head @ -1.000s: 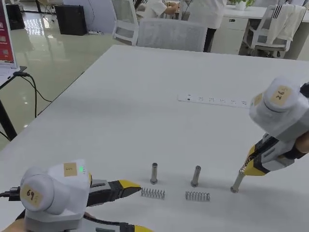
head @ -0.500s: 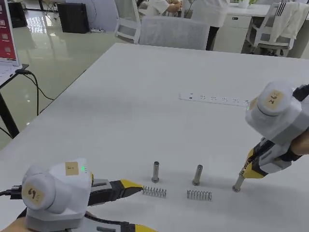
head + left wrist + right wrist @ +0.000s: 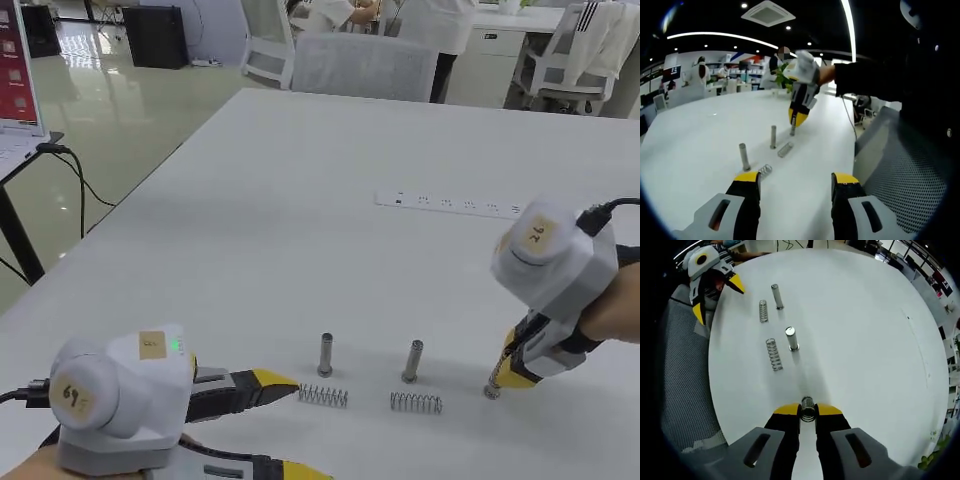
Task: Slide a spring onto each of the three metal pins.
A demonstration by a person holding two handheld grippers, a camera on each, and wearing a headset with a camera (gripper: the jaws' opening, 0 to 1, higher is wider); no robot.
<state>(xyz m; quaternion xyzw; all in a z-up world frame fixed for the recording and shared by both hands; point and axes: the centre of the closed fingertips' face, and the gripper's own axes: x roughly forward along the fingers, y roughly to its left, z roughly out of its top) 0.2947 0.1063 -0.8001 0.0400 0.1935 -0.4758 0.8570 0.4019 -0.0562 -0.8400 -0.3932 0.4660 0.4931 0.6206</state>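
Your R hand-held gripper (image 3: 512,372), clamped on a spring (image 3: 808,410), has dropped: spring's nearly seated on end pin (image 3: 492,390). L hand-held gripper (image 3: 795,176) open by next spring (image 3: 323,396); 2 to go.

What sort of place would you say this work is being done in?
Most likely an open-plan office or lab: a large white table with a power strip on it, mesh office chairs beyond it, and recessed lights and an air vent overhead.
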